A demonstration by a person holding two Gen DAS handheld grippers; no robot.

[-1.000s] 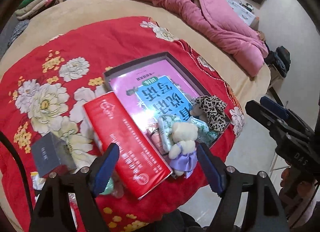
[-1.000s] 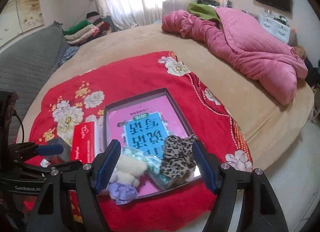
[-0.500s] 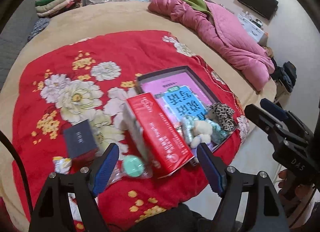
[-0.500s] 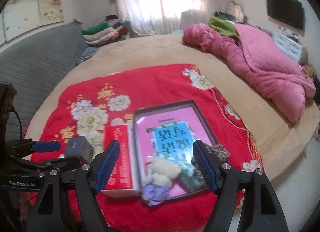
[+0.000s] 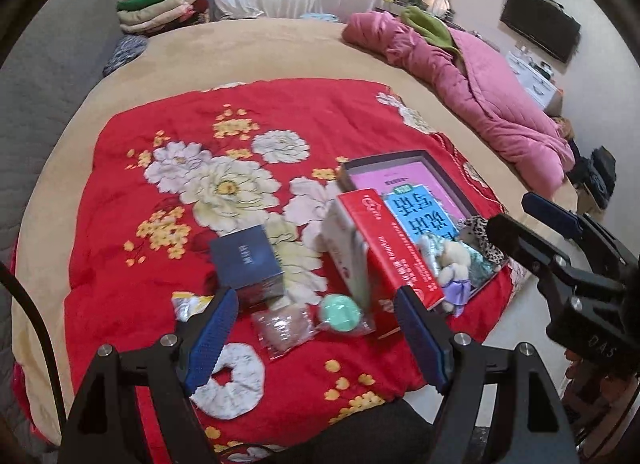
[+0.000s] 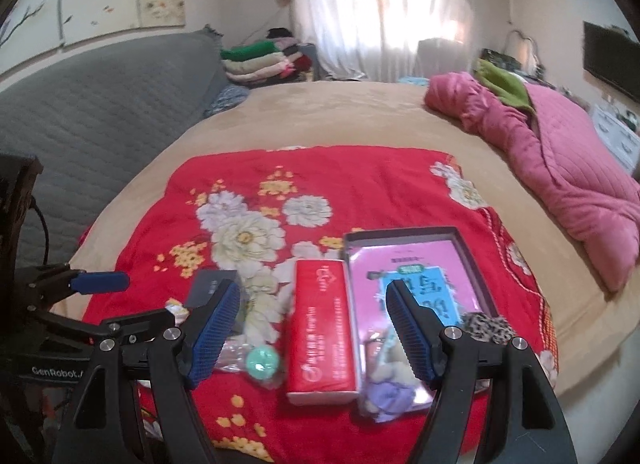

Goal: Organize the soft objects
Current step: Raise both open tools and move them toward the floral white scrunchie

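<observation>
1. A small cream plush bear in a lilac dress (image 5: pixel 454 268) lies at the near end of a shallow grey rectangular tray (image 5: pixel 404 155), beside a leopard-print fabric scrunchie (image 5: pixel 482 232) that rests at the tray's near right corner.
2. The tray holds a pink and blue printed booklet (image 5: pixel 420 204) and sits on a red floral quilt (image 5: pixel 168 132) spread over a bed with a tan cover (image 5: pixel 256 48).
3. A long red cardboard box (image 5: pixel 384 240) leans against the tray's left edge.
4. Left of that box, on the quilt, lie a mint-green round item in clear wrap (image 5: pixel 340 312), a clear packet with pinkish contents (image 5: pixel 282 328), a dark blue cube-shaped box (image 5: pixel 246 260) and a white fabric scrunchie (image 5: pixel 228 380).
5. The left claw (image 5: pixel 316 336) hovers above these near items, its blue pads wide apart and holding nothing.
6. The right claw (image 6: pixel 312 328) hangs over the red box and the tray, likewise spread and empty.
7. A crumpled pink quilted blanket (image 5: pixel 480 92) lies along the far right of the bed.
</observation>
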